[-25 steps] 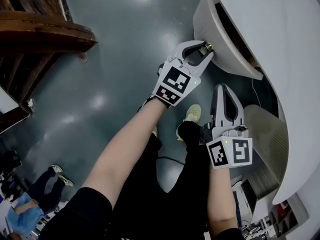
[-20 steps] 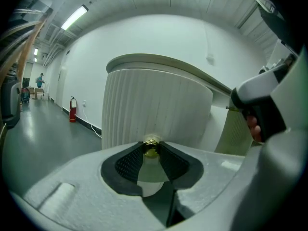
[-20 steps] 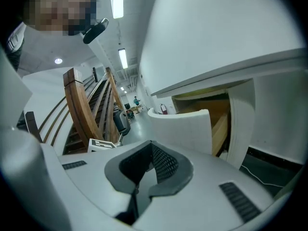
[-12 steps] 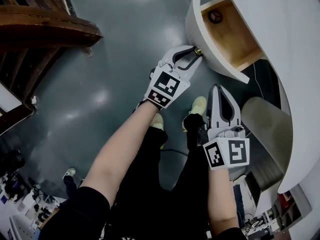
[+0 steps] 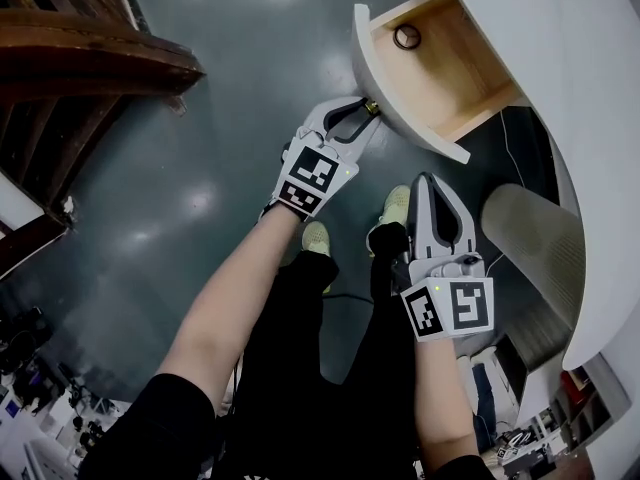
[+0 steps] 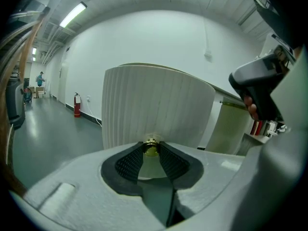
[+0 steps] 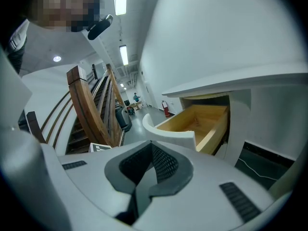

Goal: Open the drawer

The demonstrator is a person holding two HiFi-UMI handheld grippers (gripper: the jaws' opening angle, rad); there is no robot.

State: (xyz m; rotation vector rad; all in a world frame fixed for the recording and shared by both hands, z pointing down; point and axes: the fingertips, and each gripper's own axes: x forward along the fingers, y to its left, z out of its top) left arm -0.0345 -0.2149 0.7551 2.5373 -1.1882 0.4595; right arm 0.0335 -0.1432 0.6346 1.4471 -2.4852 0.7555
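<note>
The drawer (image 5: 385,88) has a curved, ribbed white front and a bare wood inside, and it stands pulled out of the white desk (image 5: 570,78). My left gripper (image 5: 366,110) is shut on the small brass knob (image 6: 151,143) at the middle of the drawer front (image 6: 154,105). Its pads (image 6: 129,161) press the knob from both sides. My right gripper (image 5: 436,182) hangs lower and to the right, apart from the drawer, with its jaws together and nothing in them. The right gripper view shows the open drawer (image 7: 195,121) from the side.
A dark ring (image 5: 406,36) lies inside the drawer. A wooden staircase (image 5: 90,58) rises at the left. Another ribbed white panel (image 5: 530,243) stands under the desk, at the right. The person's legs and shoes (image 5: 393,208) are below the grippers. A fire extinguisher (image 6: 77,106) stands by the far wall.
The drawer has slid out from nearly closed to wide open, and its wooden inside now shows. My left gripper moved left with the knob. The right gripper shifted slightly.
</note>
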